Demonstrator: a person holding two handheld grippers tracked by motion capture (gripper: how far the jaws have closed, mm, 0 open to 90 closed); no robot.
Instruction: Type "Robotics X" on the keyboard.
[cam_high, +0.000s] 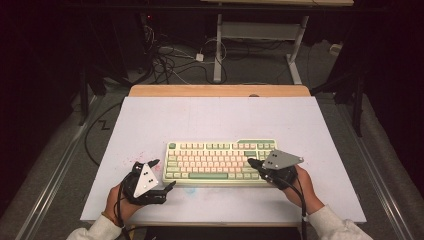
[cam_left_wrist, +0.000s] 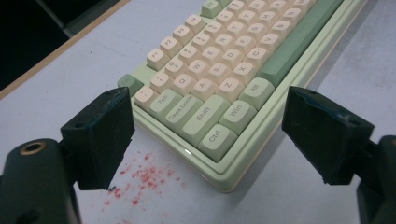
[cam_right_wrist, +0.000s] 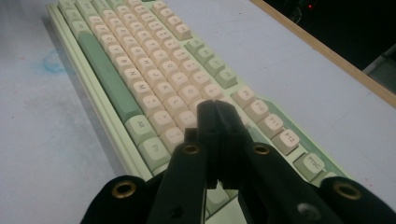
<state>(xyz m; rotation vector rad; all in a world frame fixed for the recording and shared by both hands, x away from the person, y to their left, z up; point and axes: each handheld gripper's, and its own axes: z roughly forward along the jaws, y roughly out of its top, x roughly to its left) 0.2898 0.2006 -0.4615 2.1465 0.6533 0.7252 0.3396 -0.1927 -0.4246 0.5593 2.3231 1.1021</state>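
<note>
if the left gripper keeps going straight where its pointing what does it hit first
Probably the keyboard: the left gripper, jaws open, faces its near-left corner, around the Ctrl key. How high the jaws ride is hard to judge.

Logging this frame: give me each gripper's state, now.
Left gripper: open, nothing held, jaws either side of the pale green keyboard's corner.
Right gripper: closed, nothing held, over the keys.

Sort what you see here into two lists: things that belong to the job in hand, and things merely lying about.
In use:
keyboard
left gripper, open beside its corner
right gripper, shut over the keys

Lying about:
red specks on the table
cables on the floor
</note>
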